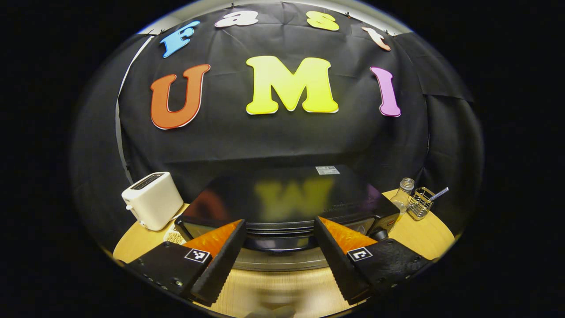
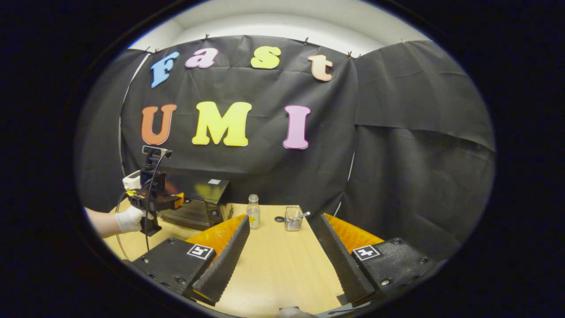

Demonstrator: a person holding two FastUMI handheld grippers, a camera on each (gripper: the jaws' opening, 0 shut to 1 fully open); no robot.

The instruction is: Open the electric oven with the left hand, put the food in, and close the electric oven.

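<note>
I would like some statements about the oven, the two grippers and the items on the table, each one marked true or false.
1. The left gripper is open, with its fingers apart in front of the electric oven. True.
2. The right gripper holds the glass bottle. False: it is open and empty, and the bottle stands on the table farther off.
3. A white toaster stands beside the oven. True.
4. The oven lies on its side. False: it stands upright, top face up.
5. A gloved hand holds the left gripper near the oven. True.
6. The wire basket is on top of the oven. False: it stands on the table by the bottle.
</note>
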